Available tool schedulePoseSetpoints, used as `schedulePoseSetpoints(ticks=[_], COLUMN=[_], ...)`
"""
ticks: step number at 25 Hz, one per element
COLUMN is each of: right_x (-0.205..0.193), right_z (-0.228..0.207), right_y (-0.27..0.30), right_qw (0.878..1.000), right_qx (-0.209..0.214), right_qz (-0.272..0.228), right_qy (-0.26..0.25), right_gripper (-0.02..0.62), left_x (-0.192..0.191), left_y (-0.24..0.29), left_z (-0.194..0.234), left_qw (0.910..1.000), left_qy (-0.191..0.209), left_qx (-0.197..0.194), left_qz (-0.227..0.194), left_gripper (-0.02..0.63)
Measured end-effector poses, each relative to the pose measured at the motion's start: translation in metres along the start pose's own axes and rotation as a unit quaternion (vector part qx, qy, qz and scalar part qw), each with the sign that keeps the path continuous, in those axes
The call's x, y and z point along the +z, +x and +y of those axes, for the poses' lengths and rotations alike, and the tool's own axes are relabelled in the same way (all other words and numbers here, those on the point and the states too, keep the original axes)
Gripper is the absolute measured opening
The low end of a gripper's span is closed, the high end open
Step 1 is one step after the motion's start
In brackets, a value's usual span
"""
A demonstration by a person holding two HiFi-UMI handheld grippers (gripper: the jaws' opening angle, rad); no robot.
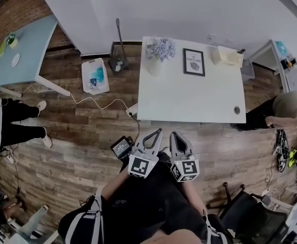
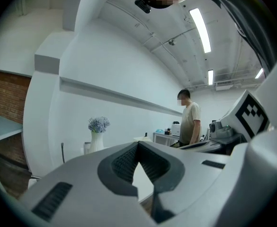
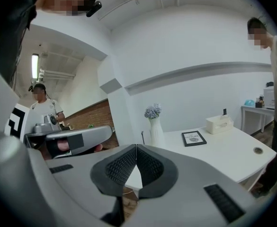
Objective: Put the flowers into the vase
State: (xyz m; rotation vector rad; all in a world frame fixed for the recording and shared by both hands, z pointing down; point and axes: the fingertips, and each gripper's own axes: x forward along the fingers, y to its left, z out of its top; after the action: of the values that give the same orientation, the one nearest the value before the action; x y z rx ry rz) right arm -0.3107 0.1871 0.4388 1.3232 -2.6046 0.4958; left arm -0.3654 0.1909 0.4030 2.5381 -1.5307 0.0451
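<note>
Seeing my left gripper (image 1: 158, 131) and right gripper (image 1: 174, 134) both closed, empty; flowers (image 1: 163, 48) in vase (image 1: 154, 65), stems hidden inside.

The person wears a black top (image 1: 138, 207) crossed by 2 pale grey shoulder straps (image 1: 93, 222). The left gripper (image 1: 157, 132) and right gripper (image 1: 174, 135) have smooth light-grey shells, and each carries a cube (image 1: 142, 165) of black-and-white square markers. Dark grey ribbed pads (image 2: 124, 162) line the jaws, and a dark ridged strip (image 3: 221, 200) is set into each shell.
</note>
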Motion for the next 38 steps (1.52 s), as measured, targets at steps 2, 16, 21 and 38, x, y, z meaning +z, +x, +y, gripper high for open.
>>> schedulePoseSetpoints(ticks=[2,16,21,38], right_x=[0.001,0.003,0.0,-0.002], right_z=[-0.002,-0.008,-0.005,0.003], right_y=[-0.006,-0.041,-0.051,-0.06], right_qw=[1.0,0.997,0.997,0.997], right_qx=[0.013,0.07,0.072,0.071], right_qz=[-0.007,-0.033,-0.029,-0.026], right_qy=[-0.001,-0.002,-0.01,-0.021], right_gripper=[0.017,0.015,0.015,0.015], left_x=[-0.001,0.001,0.002,-0.001], left_y=[-0.003,-0.01,-0.014,-0.024], left_z=[-0.007,-0.038,-0.05,-0.057], left_qw=[0.9999,0.9973,0.9976,0.9973], left_qy=[0.013,0.019,0.016,0.034], left_qx=[0.011,0.07,0.068,0.065], left_qz=[0.002,-0.003,-0.004,0.008], left_gripper=[0.014,0.014,0.014,0.014])
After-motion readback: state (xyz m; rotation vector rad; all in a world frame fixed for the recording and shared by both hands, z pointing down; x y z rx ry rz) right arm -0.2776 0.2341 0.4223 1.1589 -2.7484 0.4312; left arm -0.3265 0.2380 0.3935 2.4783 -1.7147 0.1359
